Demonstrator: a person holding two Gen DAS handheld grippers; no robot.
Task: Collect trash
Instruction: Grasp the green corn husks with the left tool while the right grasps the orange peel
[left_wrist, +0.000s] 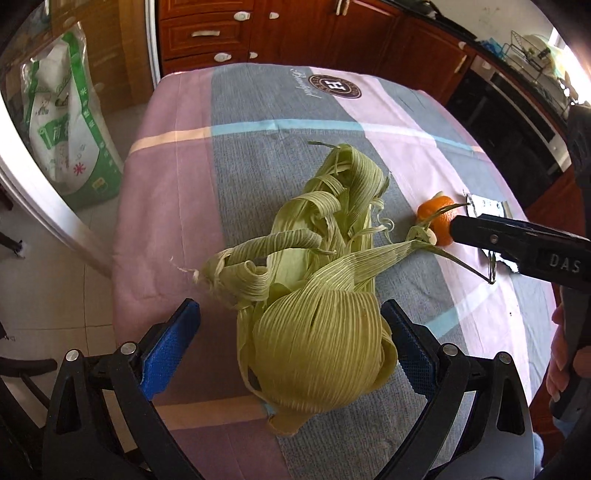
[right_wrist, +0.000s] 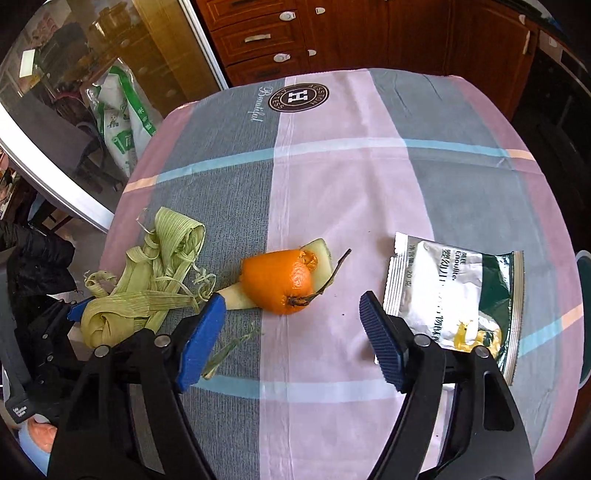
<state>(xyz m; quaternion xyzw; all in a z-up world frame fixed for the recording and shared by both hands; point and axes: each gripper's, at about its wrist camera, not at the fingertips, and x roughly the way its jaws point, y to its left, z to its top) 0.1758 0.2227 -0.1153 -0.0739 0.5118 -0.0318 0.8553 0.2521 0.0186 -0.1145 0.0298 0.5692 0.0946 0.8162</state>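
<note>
Corn husk pile (left_wrist: 317, 295) sits between left gripper's (left_wrist: 291, 339) wide jaws, untouched. Orange peel (right_wrist: 280, 282) just ahead of right gripper (right_wrist: 291, 332), jaws wide, empty.

On the tabletop (right_wrist: 369, 177), the corn husks (right_wrist: 147, 280) lie at the left, the orange peel (right_wrist: 277, 282) just to their right, and the packet (right_wrist: 454, 291) further right, apart from the peel. Cabinets (right_wrist: 332, 33) stand behind the tabletop, and a bag (right_wrist: 122, 122) sits on the floor off its far-left corner.
</note>
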